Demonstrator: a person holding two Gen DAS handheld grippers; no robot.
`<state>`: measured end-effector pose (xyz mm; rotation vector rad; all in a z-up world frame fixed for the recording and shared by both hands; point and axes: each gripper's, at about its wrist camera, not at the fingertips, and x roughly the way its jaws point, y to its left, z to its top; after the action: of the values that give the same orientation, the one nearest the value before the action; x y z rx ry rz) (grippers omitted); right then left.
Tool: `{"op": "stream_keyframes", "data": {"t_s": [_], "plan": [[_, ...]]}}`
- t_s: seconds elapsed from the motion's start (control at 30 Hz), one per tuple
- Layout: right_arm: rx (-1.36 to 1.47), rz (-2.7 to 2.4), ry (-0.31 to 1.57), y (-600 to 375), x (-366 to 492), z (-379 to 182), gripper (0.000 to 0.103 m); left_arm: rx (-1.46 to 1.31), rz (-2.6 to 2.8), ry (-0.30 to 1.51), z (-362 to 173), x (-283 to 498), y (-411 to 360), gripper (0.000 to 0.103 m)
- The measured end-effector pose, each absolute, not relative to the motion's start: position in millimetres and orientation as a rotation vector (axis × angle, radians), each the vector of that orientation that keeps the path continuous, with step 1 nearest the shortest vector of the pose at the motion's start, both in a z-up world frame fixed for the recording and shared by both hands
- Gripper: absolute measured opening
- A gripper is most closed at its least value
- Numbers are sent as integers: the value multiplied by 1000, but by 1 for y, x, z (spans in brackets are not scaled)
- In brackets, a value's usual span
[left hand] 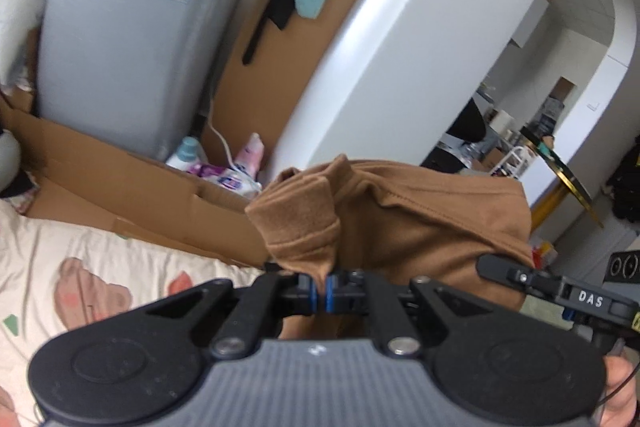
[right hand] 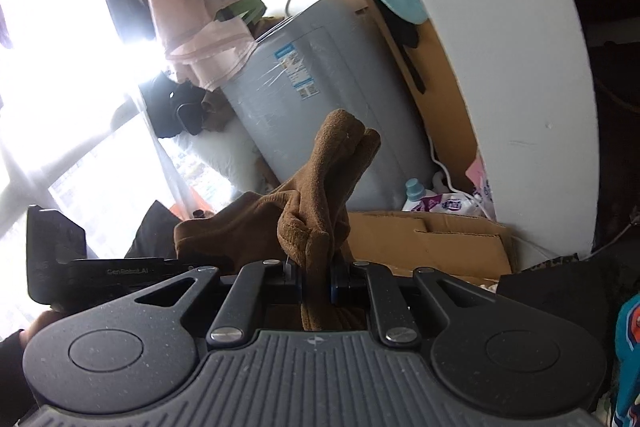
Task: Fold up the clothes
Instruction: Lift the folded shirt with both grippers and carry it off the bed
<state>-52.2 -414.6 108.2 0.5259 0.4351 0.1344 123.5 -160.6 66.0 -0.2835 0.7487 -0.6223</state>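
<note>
While the left gripper and right gripper are pinching the brown garment, keeping it taut and level is helping the fold.

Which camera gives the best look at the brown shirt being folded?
The left wrist view: the brown shirt spreads wide there, showing a hem seam and a bunched corner pinched in the left gripper. The right wrist view shows only a twisted bunch clamped in the right gripper.
</note>
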Motion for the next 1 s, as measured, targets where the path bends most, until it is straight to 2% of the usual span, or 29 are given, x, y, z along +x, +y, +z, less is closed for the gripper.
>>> {"op": "stream_keyframes", "data": {"t_s": [0.67, 1.0], "plan": [[504, -34, 466, -484, -65, 38, 11, -303, -860, 836, -15, 176, -230, 4], [557, -116, 516, -530, -61, -15, 11, -309, -950, 870, -61, 205, -266, 4]]}}
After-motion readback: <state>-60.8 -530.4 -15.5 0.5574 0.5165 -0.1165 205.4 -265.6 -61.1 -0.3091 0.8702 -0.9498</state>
